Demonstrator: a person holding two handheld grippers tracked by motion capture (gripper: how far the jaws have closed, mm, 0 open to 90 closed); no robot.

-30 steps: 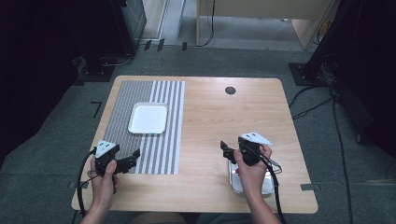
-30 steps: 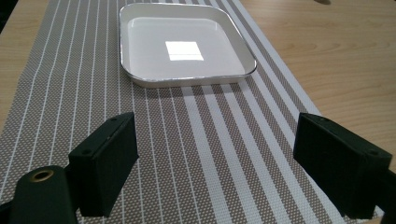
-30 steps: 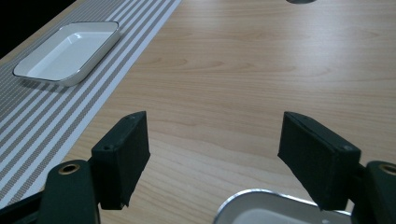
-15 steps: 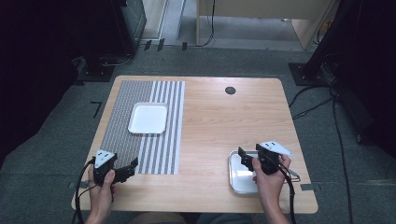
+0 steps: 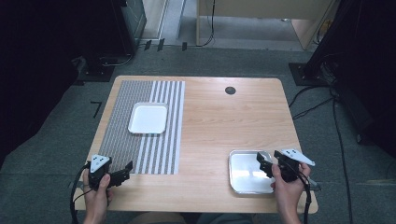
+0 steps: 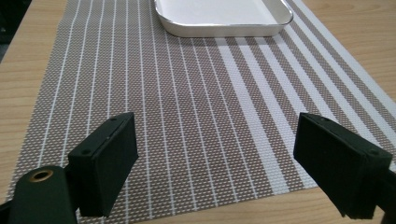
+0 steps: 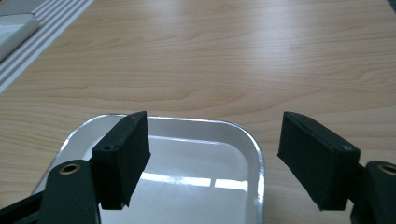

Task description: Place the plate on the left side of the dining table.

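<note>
In the high view, the left gripper (image 5: 122, 171) hangs over the near edge of the brown-and-white striped woven placemat (image 5: 122, 135), well short of the white rectangular tray (image 5: 148, 118) on it, while the right gripper (image 5: 265, 164) hovers at the right rim of the shiny square metal tray (image 5: 243, 171) on the light wooden table (image 5: 233, 119). The left gripper view shows its jaws wide apart and empty above the placemat (image 6: 196, 121), the white tray (image 6: 219, 18) far ahead. The right gripper view shows its jaws wide too, holding nothing, above the metal tray (image 7: 196, 161); no writing is legible.
</note>
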